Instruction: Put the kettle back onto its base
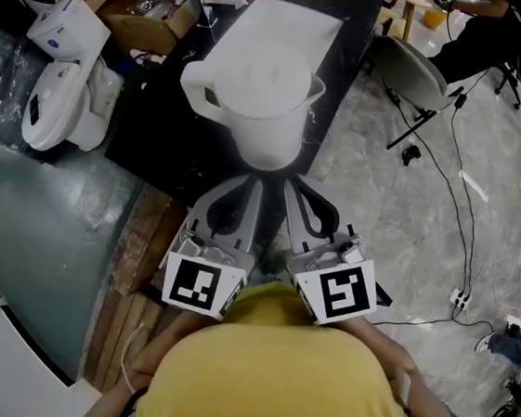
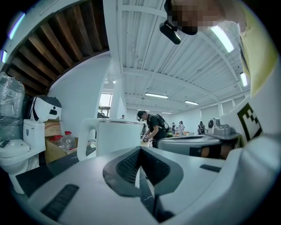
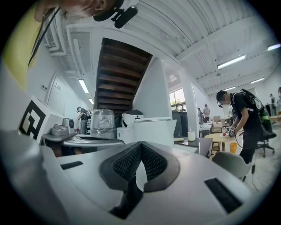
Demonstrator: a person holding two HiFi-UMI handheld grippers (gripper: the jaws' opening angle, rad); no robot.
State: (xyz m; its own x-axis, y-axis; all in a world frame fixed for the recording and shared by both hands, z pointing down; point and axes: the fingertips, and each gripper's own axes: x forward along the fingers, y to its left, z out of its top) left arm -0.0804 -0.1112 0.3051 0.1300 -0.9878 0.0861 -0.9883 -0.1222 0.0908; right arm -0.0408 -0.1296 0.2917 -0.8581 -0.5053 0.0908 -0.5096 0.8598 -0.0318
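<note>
A white kettle [image 1: 255, 90] with a lid and a handle on its left side stands near the front edge of a black table [image 1: 157, 135]. I cannot make out a base under it. My left gripper [image 1: 256, 182] and right gripper [image 1: 291, 184] lie side by side, level, just short of the kettle's foot, apart from it. Both are shut with nothing between the pads. In the left gripper view the kettle [image 2: 115, 136] rises beyond the left gripper [image 2: 140, 149]. The right gripper [image 3: 140, 145] has the kettle [image 3: 153, 131] straight ahead too.
A flat white board [image 1: 296, 20] lies behind the kettle. White toilet-like units [image 1: 66, 69], a cardboard box [image 1: 141, 26] and bottles crowd the left. A grey chair [image 1: 411, 75] stands right of the table, with cables and a power strip [image 1: 461, 298] on the floor.
</note>
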